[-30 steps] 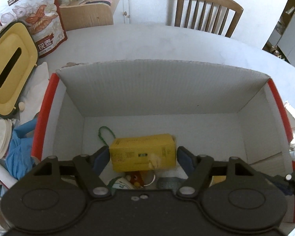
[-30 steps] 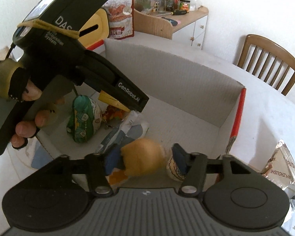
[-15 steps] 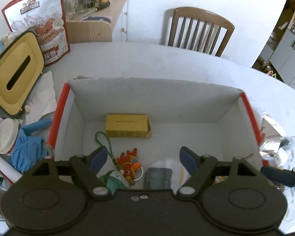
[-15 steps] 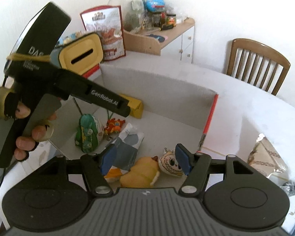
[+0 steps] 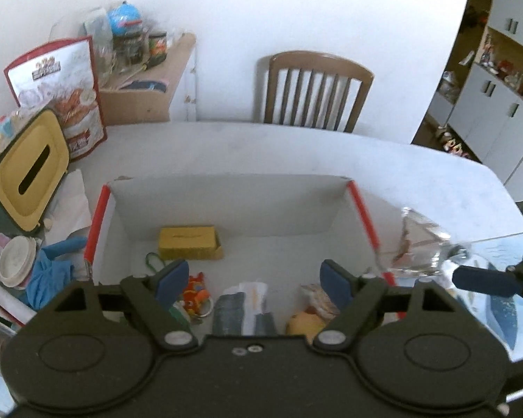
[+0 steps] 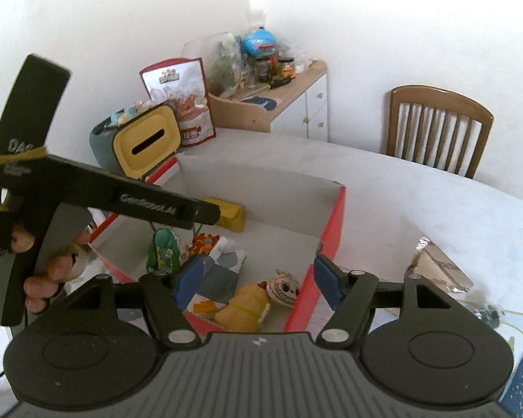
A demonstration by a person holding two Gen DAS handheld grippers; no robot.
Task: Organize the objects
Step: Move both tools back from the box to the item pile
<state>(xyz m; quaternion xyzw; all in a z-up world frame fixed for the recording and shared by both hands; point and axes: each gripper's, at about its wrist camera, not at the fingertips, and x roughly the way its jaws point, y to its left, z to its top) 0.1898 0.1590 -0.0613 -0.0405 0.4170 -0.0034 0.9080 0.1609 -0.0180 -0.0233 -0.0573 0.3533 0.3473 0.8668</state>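
Note:
A white cardboard box with red edges (image 5: 361, 209) (image 6: 334, 223) sits on the white table. Inside lie a yellow carton (image 5: 188, 242) (image 6: 230, 214), an orange-red toy (image 5: 197, 291) (image 6: 204, 242), a grey-white pouch (image 5: 244, 308) (image 6: 223, 271), a yellow plush (image 6: 245, 304) (image 5: 305, 322), a round face toy (image 6: 284, 287) and a green packet (image 6: 164, 250). My left gripper (image 5: 254, 278) hangs open above the box with nothing between its fingers. My right gripper (image 6: 256, 278) is open and empty above the box's near right corner.
A crinkled foil bag (image 5: 418, 244) (image 6: 439, 268) lies right of the box. A yellow-lidded bin (image 5: 29, 167), a snack bag (image 5: 59, 94), a blue cloth (image 5: 52, 268) and a white bowl (image 5: 15, 259) crowd the left. A wooden chair (image 5: 315, 92) stands behind the table.
The left gripper let go of the yellow carton into the box, and the right one dropped the yellow plush there. Both have since risen and pulled back, open.

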